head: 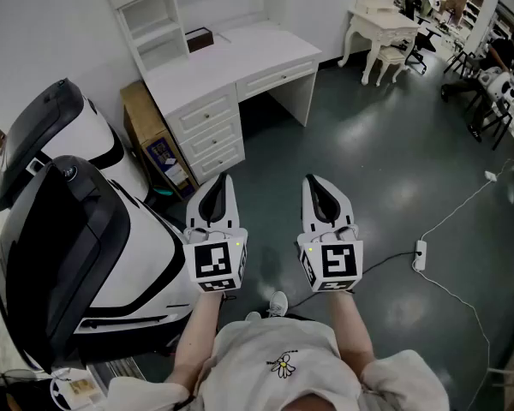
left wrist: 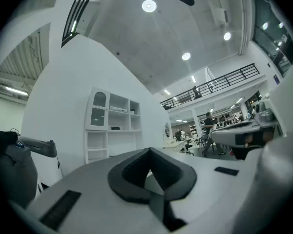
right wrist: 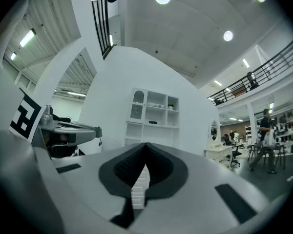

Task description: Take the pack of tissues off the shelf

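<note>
The tissue pack (head: 199,38) is a small dark box at the back of the white desk (head: 240,54), below the open shelf unit (head: 154,20). In the left gripper view the shelf unit (left wrist: 112,126) stands far ahead with a small dark box (left wrist: 115,128) on one level. The right gripper view shows the same shelf unit (right wrist: 154,116) with that dark box (right wrist: 153,123). My left gripper (head: 220,181) and right gripper (head: 313,181) are held side by side over the floor, well short of the desk. Both are shut with nothing in them, tips together (left wrist: 149,151) (right wrist: 145,145).
Two large white-and-black machines (head: 68,229) fill the left side. A cardboard box (head: 150,139) leans beside the desk drawers (head: 210,131). A power strip with cable (head: 420,255) lies on the dark floor at right. A white dressing table (head: 381,24) and people stand far right.
</note>
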Tool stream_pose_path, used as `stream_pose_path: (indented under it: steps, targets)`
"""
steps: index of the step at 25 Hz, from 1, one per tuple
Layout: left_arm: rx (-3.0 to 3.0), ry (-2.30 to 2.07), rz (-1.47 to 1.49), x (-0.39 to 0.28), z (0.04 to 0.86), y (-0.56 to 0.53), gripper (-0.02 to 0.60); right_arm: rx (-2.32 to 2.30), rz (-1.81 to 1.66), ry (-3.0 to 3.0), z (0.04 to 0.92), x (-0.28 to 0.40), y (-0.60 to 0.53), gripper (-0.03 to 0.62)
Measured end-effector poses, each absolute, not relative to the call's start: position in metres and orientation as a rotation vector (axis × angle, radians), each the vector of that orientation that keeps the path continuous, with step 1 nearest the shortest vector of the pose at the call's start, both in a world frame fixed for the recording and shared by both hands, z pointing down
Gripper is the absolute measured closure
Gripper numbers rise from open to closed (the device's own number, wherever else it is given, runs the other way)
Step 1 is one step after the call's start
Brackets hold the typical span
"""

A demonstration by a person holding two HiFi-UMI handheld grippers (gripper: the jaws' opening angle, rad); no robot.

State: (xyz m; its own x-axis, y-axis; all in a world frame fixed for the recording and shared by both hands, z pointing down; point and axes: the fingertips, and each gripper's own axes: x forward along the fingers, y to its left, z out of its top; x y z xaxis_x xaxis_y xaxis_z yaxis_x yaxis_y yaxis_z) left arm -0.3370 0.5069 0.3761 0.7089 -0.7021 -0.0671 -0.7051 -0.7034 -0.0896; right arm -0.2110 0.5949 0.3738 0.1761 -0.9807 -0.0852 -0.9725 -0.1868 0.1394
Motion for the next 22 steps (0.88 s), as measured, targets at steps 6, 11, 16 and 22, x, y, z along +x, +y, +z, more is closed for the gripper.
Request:
stream_pose_path:
  steps: [6,11,16,22]
  targets:
    - [-2.802,1.158,0.036,-0.323,0.378,0.501,0.583,2.362,-0.236,-1.980,0.378,-0.198,0.590,0.597]
    - [-2.789,1.168,0.035,-0.314,0.383,0.497,0.581,2.353,-0.218,-2.027,0.384,-0.186,0.587,0.595]
    - [-2.781,1.196,0.043,-0.309,0.386,0.480,0.583,2.339,-0.197,-2.080,0.389,-0.176,0.574,0.597]
    - [-2.775,1.208,0.090,-0.286,0.388,0.428,0.583,2.288,-0.250,-2.112,0.389,-0.158,0.536,0.596]
